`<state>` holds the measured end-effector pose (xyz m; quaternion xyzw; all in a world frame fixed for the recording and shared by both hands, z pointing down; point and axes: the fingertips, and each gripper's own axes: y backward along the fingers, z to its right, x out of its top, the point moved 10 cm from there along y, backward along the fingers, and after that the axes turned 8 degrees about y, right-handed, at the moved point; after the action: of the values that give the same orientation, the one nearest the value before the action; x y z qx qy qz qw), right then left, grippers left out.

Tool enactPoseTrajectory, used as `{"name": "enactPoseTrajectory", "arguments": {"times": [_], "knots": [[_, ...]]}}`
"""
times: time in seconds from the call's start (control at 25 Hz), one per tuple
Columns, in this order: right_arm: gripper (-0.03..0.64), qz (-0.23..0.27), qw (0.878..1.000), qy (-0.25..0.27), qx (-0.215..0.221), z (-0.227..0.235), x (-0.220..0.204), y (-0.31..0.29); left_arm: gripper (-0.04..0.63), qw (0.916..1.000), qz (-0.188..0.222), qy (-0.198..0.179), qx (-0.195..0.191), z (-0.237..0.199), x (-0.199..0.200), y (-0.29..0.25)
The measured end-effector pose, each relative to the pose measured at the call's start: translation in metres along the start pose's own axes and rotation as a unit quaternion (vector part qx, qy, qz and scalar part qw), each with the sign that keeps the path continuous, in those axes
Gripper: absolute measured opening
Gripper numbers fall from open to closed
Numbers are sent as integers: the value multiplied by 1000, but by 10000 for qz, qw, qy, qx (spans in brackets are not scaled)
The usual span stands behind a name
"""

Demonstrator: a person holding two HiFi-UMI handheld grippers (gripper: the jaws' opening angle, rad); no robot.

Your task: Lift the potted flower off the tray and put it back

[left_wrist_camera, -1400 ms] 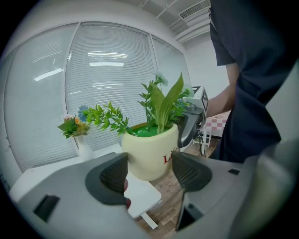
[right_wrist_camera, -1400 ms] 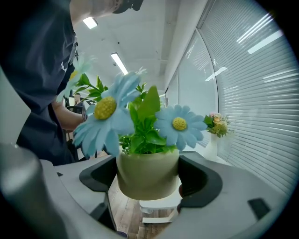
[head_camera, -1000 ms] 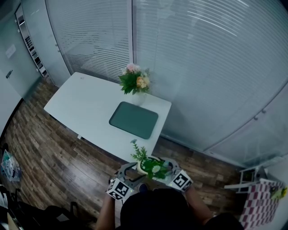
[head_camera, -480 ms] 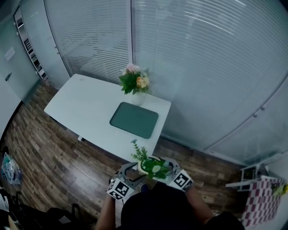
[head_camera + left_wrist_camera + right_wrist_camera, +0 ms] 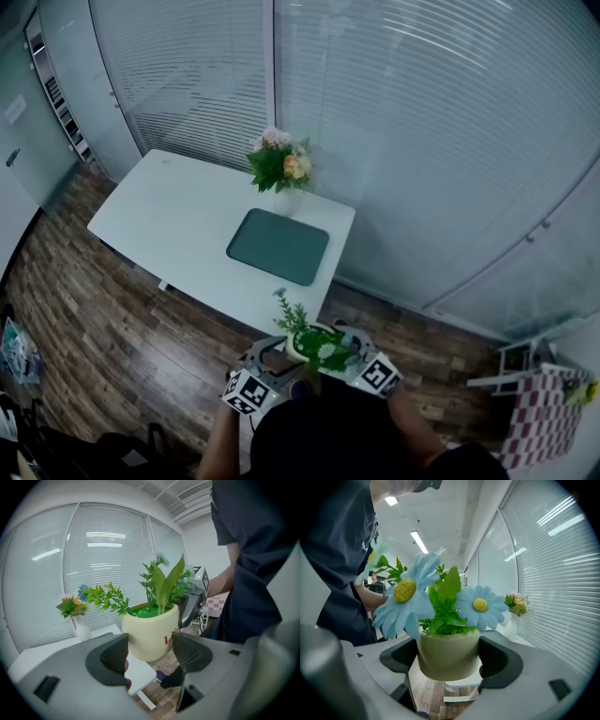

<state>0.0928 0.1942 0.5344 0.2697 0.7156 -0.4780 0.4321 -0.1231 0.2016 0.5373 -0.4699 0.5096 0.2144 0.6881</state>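
Note:
The potted flower (image 5: pixel 316 345), a cream pot with blue daisies and green leaves, hangs in the air close to my body, off the near end of the white table (image 5: pixel 178 216). My right gripper (image 5: pixel 342 342) is shut on the pot (image 5: pixel 447 653), with one jaw pressed on each side. My left gripper (image 5: pixel 277 354) stands open. The pot (image 5: pixel 150 632) sits just beyond its fingertips, and I cannot tell whether they touch. The dark green tray (image 5: pixel 278 247) lies empty on the table, well ahead of the pot.
A white vase with a pink and orange bouquet (image 5: pixel 281 173) stands at the table's far edge behind the tray. Glass walls with blinds run behind the table. Wood floor surrounds it. A checkered chair (image 5: pixel 544 422) stands at the far right.

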Motion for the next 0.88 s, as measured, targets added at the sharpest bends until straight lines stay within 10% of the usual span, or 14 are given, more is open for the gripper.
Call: {"name": "enactPoseTrajectory", "arguments": {"times": [0.88], "knots": [[402, 185, 9997, 137, 65, 82, -3, -34, 290, 9998, -122, 77, 114, -68, 17, -46]]}}
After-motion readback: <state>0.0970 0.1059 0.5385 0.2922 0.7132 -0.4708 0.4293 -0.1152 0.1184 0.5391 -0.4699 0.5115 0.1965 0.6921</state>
